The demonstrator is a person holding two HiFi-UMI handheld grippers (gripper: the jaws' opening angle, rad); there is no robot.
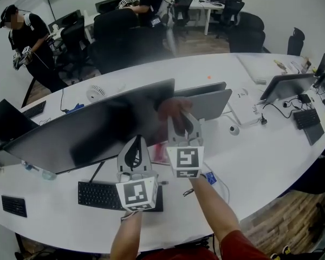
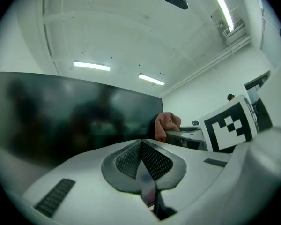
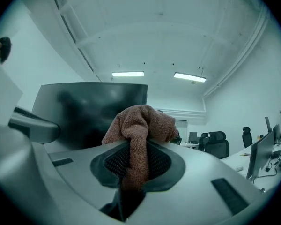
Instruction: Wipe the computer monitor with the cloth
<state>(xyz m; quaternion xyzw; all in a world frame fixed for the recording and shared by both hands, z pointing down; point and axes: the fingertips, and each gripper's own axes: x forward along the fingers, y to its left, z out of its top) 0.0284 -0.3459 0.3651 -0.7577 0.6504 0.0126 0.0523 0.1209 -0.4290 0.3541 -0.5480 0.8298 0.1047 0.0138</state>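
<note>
A wide dark computer monitor [image 1: 92,131] stands on the white desk [image 1: 260,161], screen facing me. My right gripper [image 1: 180,124] is shut on a reddish-brown cloth [image 1: 173,110], held up at the screen's right end. In the right gripper view the cloth [image 3: 139,122] bunches out between the shut jaws of that gripper [image 3: 133,146], with the monitor [image 3: 84,108] just behind. My left gripper [image 1: 135,151] hangs lower, in front of the screen's bottom edge. Seen in its own view, the left gripper [image 2: 141,146] is shut with nothing in it, and the cloth [image 2: 167,124] shows off to the right.
A black keyboard [image 1: 105,195] lies under my left gripper. A second monitor [image 1: 211,103] stands behind the first, another [image 1: 284,86] to the right among cables. A bottle [image 1: 40,172] lies at the left. People [image 1: 30,42] and office chairs [image 1: 114,39] are beyond the desk.
</note>
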